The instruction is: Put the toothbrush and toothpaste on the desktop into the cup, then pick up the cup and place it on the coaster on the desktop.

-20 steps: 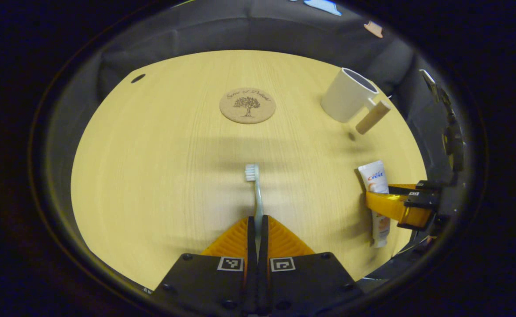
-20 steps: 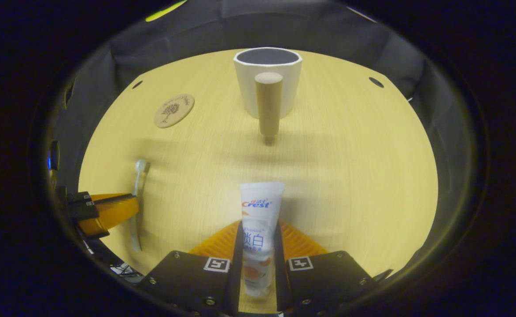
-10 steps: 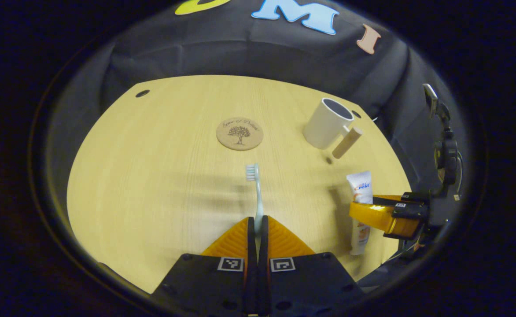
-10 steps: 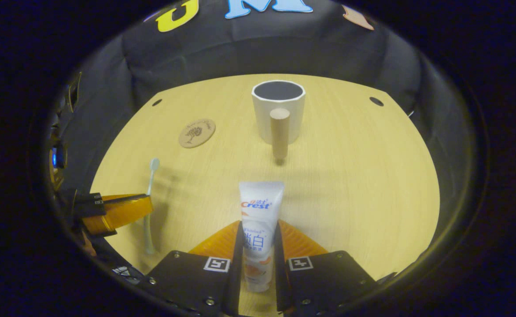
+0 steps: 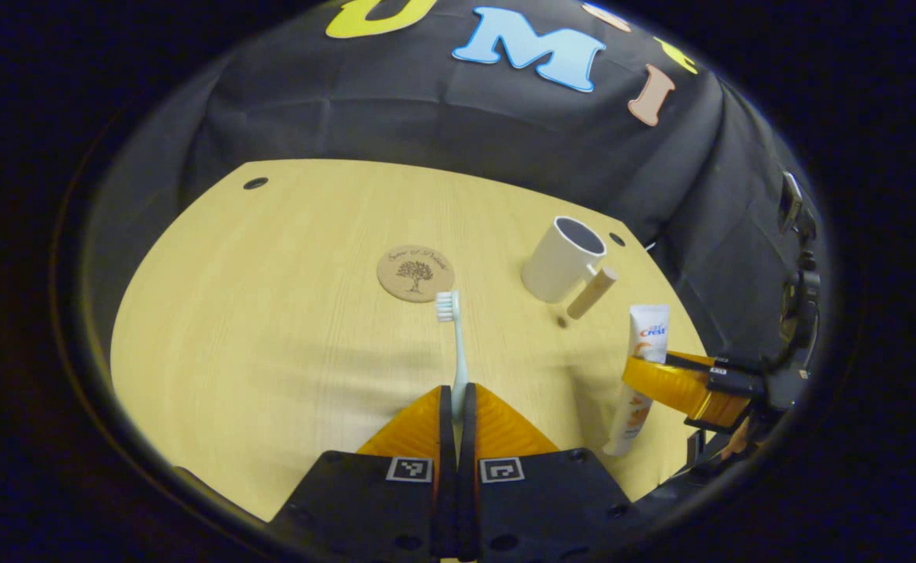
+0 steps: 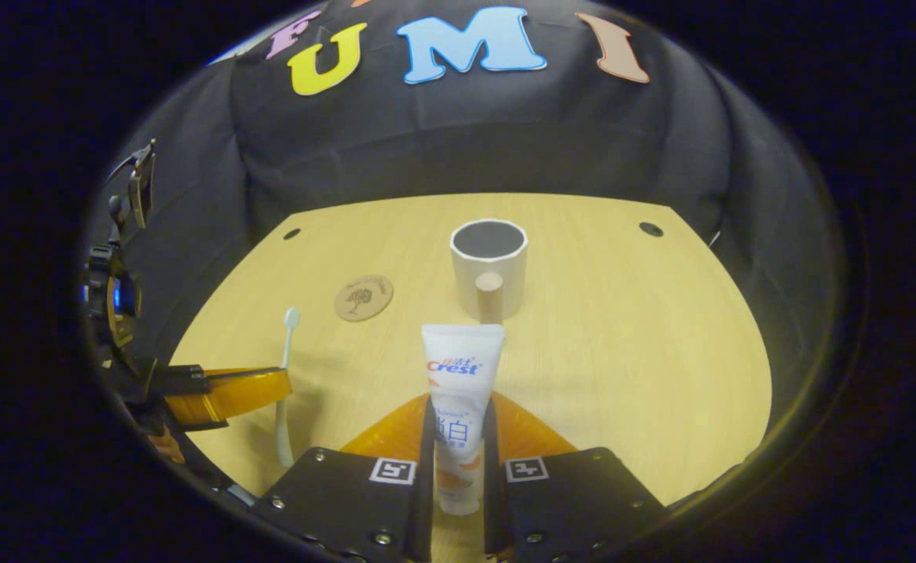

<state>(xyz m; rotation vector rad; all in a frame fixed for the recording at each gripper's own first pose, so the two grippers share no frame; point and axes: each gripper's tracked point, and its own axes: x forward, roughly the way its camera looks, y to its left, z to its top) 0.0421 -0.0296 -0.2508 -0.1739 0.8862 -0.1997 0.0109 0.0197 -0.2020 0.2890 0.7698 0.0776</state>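
So the left hand-held gripper (image 5: 456,407) was clamped tight on the handle of the toothbrush (image 5: 453,344), bristle head pointing away toward the far edge of the table (image 5: 255,336), and the brush was lifted clear of the wood. In the right gripper view you could see that same left hand-held gripper (image 6: 266,387) off by the left edge with the toothbrush (image 6: 286,367) standing nearly upright in it.

The right hand-held gripper (image 6: 458,461) was grasping the toothpaste tube (image 6: 458,391) around its lower half, both fingers pressed on its sides, crimped flat end up and cap end down near the camera. From the left gripper view, the right hand-held gripper (image 5: 681,383) sat near the table's right edge, with the toothpaste tube (image 5: 642,360) held off the table, tilted a bit.

The white cup (image 6: 489,262) with its wooden handle (image 6: 489,293) stood upright near the far edge, handle facing the right gripper, mouth open. In the left gripper view the cup (image 5: 558,258) was toward the far right corner. The round cork coaster (image 5: 416,273) lay flat on the table, left of the cup and well apart from it, just past the brush head in that view
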